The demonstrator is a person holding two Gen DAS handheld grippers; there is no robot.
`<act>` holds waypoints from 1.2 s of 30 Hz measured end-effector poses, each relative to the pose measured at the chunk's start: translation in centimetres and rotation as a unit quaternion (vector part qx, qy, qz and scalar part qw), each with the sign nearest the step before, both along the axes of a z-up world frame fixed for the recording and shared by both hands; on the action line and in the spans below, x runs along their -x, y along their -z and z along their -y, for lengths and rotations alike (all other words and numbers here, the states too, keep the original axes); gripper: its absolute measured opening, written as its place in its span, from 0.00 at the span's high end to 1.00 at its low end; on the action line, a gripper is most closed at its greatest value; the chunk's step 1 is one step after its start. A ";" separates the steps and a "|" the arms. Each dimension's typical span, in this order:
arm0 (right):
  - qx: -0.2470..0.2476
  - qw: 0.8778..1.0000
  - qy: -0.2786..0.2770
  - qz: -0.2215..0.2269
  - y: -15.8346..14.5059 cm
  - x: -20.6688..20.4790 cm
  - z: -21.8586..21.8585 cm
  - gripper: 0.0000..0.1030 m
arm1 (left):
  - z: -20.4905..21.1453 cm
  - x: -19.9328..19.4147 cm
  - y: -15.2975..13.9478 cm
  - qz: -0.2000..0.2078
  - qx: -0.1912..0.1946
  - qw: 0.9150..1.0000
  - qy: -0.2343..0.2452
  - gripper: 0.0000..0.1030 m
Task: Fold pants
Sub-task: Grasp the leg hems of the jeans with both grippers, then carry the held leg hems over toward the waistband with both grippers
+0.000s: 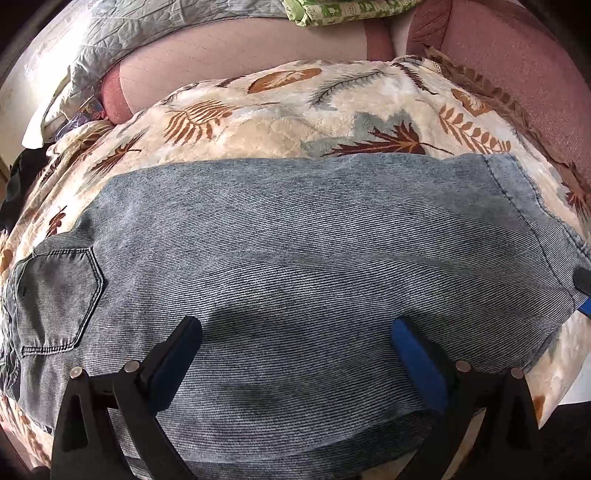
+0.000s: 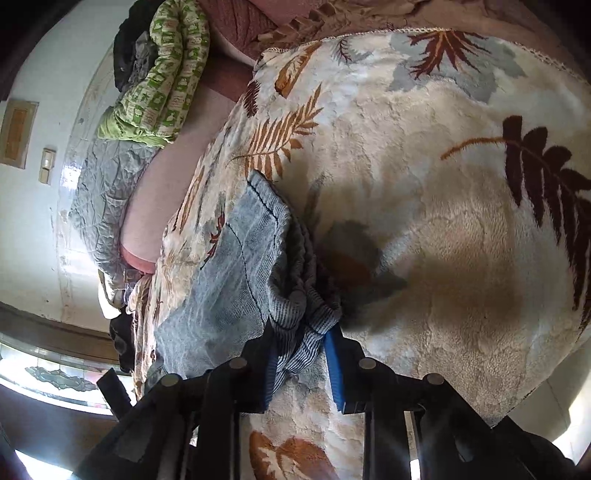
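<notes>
Light-blue denim pants (image 1: 295,240) lie flat across a cream blanket with a leaf print (image 1: 295,110). A back pocket (image 1: 55,295) shows at the left, and the leg hem (image 1: 517,184) lies at the right. My left gripper (image 1: 295,332) hovers open over the near part of the pants, its blue pads wide apart with nothing between them. In the right wrist view, my right gripper (image 2: 303,332) is shut on the bunched hem end of the pants (image 2: 229,277), lifting it a little off the blanket (image 2: 443,221). One of its fingers (image 1: 583,284) peeks in at the right edge of the left wrist view.
A green patterned quilt (image 1: 351,11) and a grey quilted cover (image 1: 110,33) are piled at the back on a pink cushioned surface (image 1: 517,55). A white wall and a bright window (image 2: 55,373) lie beyond the far side. The blanket's edge drops off at the near right.
</notes>
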State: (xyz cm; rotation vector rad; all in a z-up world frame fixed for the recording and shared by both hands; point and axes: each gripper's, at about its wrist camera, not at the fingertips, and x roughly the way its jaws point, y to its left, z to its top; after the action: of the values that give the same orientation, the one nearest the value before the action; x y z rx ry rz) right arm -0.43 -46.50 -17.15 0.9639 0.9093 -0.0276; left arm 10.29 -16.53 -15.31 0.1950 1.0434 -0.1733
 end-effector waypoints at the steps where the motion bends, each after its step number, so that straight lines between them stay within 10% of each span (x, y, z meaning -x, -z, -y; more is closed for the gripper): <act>1: 0.007 1.000 -0.004 -0.001 -0.2 -0.1 -0.1 0.78 | 0.0 0.3 -0.7 0.014 0.008 1.000 0.005 0.02; 15: 0.063 0.998 -0.028 0.009 -3.0 -1.0 -1.5 0.79 | -0.6 1.1 0.8 0.043 -0.066 0.997 0.026 0.00; 25: 0.150 0.979 -0.118 0.073 -11.2 -3.9 -8.8 0.84 | -3.9 0.9 0.3 0.015 0.059 0.998 -0.007 0.02; 36: 0.209 0.921 -0.304 0.123 -13.4 -7.5 -28.0 0.84 | -21.6 4.2 -5.3 0.088 0.159 0.959 -0.217 0.02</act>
State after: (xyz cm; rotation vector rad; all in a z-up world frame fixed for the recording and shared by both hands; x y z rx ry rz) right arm 7.11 -18.50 -3.76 0.2512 0.8873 0.4070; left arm 6.12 5.02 -9.97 -0.3062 0.8438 0.0764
